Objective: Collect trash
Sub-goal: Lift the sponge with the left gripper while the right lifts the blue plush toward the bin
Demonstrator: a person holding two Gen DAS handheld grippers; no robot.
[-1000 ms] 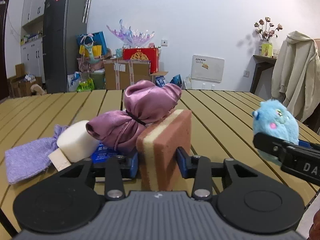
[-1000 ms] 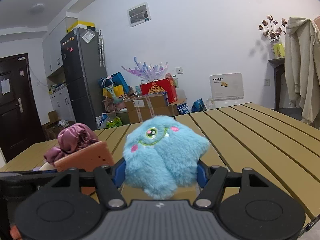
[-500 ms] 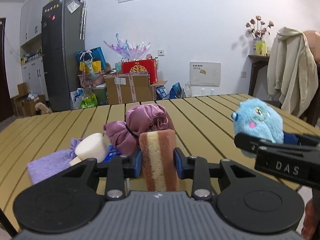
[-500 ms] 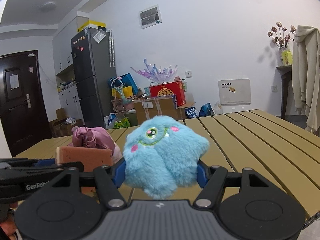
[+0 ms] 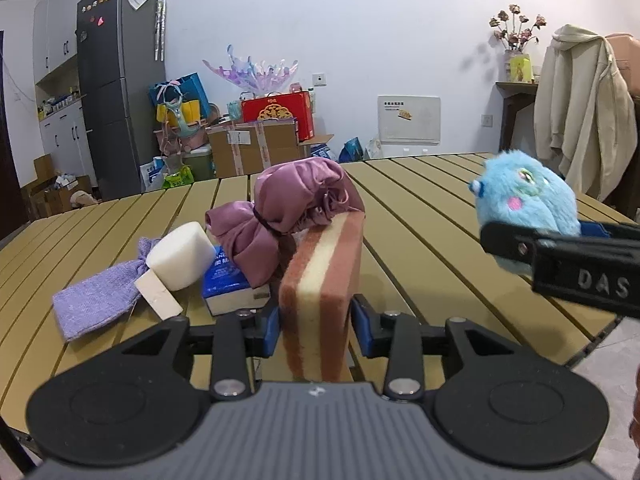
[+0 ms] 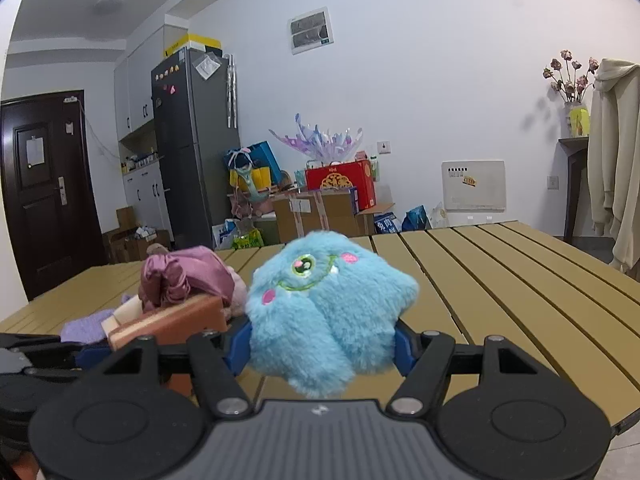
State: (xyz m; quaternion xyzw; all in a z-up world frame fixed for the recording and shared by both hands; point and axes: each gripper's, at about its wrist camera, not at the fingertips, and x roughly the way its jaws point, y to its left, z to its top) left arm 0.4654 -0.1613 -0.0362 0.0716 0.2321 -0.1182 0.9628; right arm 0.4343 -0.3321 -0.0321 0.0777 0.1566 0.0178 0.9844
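sponge [image 5: 320, 304] | left gripper [image 5: 316, 330] pinched it | right gripper [image 6: 322, 350] squeezed plush [image 6: 328, 312] | best lifted clear of pile, grips firm

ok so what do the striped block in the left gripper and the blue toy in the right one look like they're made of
Striped block: apparently sponge foam, matte and finely porous, a cream layer between brownish-pink ones.
Blue toy: plush, probably synthetic fur, with long fluffy pile and stitched eye, smile and pink cheeks.
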